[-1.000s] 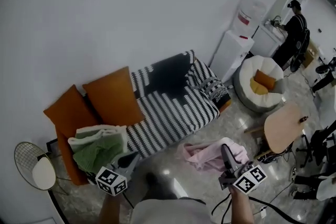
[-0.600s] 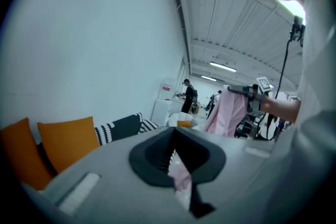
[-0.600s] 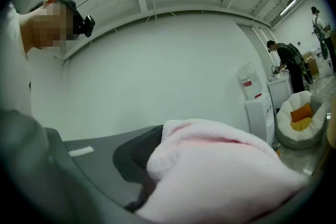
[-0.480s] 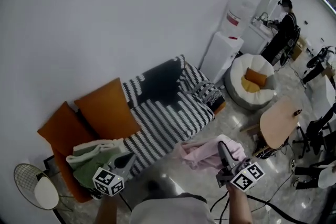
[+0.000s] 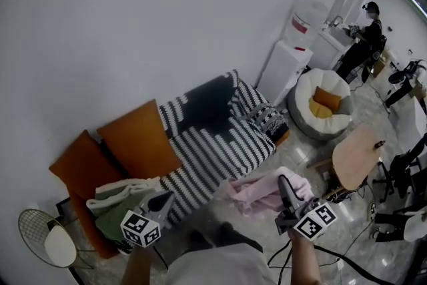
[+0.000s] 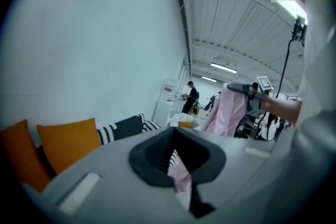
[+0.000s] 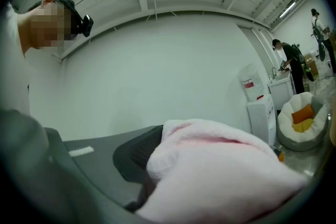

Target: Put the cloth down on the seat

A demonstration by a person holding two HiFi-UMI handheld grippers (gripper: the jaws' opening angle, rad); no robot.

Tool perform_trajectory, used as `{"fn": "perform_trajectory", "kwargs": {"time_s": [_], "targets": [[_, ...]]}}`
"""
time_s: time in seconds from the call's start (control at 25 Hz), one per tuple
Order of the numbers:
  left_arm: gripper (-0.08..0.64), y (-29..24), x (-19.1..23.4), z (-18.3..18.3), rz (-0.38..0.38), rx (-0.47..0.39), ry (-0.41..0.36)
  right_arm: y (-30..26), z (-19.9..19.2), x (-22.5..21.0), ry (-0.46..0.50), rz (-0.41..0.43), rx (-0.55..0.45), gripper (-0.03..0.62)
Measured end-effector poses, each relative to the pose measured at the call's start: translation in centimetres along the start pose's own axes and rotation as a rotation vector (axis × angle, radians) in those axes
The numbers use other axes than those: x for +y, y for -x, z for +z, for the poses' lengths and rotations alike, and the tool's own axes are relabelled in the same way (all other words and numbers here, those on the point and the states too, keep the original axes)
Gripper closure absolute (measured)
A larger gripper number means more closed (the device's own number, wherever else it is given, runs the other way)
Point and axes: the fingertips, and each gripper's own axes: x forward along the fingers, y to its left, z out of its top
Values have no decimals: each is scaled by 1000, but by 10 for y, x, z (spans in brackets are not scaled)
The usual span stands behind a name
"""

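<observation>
A pink cloth (image 5: 257, 191) hangs bunched from my right gripper (image 5: 285, 179), which is shut on it above the floor just in front of the sofa. In the right gripper view the cloth (image 7: 220, 176) fills the space in front of the jaws and hides one pad. The sofa seat (image 5: 220, 143) is covered by a black-and-white striped throw. My left gripper (image 5: 164, 198) hovers by the sofa's left end, its jaws together with nothing seen in them. The left gripper view shows the cloth (image 6: 231, 110) dangling at the right.
Two orange cushions (image 5: 137, 137) lean on the sofa back, with green and white cloths (image 5: 120, 200) piled below them. A round beanbag chair (image 5: 323, 107), a water dispenser (image 5: 293, 53), a small wooden table (image 5: 357, 157) and a wire stool (image 5: 43, 237) stand around. A person (image 5: 363, 37) works at the far right.
Both grippers have drifted a little sideways along with the head, and the sofa sits slightly further left in view. The pink cloth still hangs from the right gripper.
</observation>
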Motion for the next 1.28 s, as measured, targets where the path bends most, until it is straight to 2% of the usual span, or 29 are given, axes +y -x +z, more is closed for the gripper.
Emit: {"fn": "perform_trajectory", "kwargs": {"time_s": [0.28,0.52,0.92,1.28], "targets": [[559,-10,11,2,49,-8,20,-27,5,-8,3,56,18,566],[559,-34,18,23,104,-38,21,-61,8,-23,18,126,61,565],[559,-80,49,26,204,-21,73,-139,10,-84,14,216,141,565],[559,-135,81,31,263,-33,111,-217,-15,-144,7,254,236,565]]}}
